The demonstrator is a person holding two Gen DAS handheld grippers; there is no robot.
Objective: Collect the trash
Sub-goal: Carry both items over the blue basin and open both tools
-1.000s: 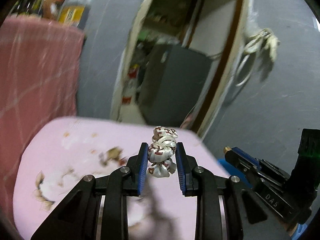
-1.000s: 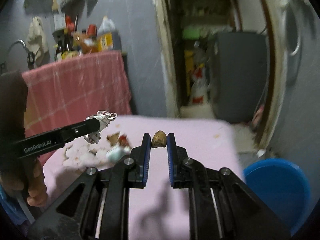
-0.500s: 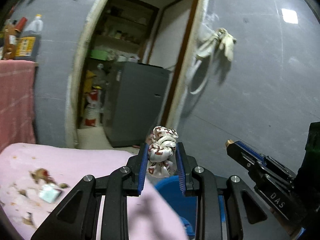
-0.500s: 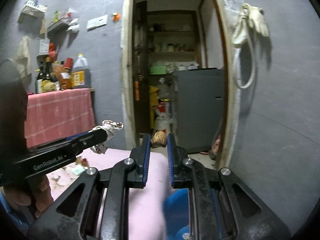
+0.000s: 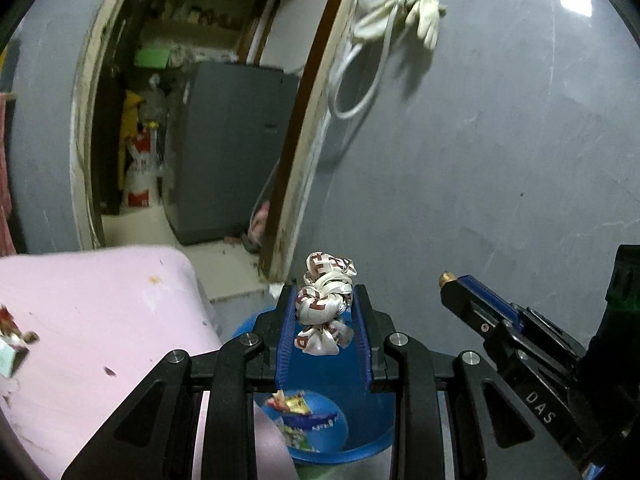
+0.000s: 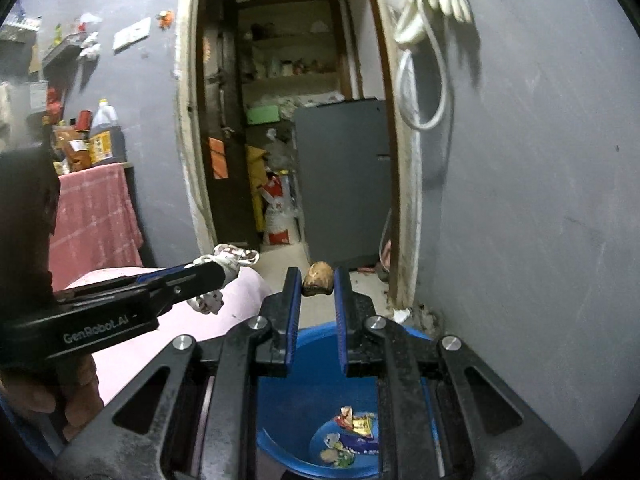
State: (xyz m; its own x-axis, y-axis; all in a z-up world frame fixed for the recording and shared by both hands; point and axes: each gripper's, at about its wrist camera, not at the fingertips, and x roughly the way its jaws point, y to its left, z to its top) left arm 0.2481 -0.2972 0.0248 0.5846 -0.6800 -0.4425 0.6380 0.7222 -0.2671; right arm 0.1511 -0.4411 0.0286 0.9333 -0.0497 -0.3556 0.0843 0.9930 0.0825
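My left gripper [image 5: 323, 300] is shut on a knotted white wrapper with red print [image 5: 323, 304], held above the blue bucket [image 5: 360, 446]. My right gripper [image 6: 317, 276] is shut on a small brown lump [image 6: 318, 278], also over the blue bucket [image 6: 288, 424], which holds colourful wrappers [image 6: 352, 436]. The right gripper [image 5: 452, 284] shows at the right edge of the left wrist view. In the right wrist view the left gripper [image 6: 224, 272] reaches in from the left with the wrapper [image 6: 230, 260].
A pink table [image 5: 100, 320] with scraps [image 5: 16, 344] lies to the left, touching the bucket. Behind is a grey wall [image 5: 500, 160], a doorway with a grey cabinet [image 5: 232, 148], and hanging gloves [image 5: 404, 12]. A hand [image 6: 48, 400] holds the left gripper.
Both grippers swung right from over the pink table to above the blue bucket, each still holding its piece of trash.
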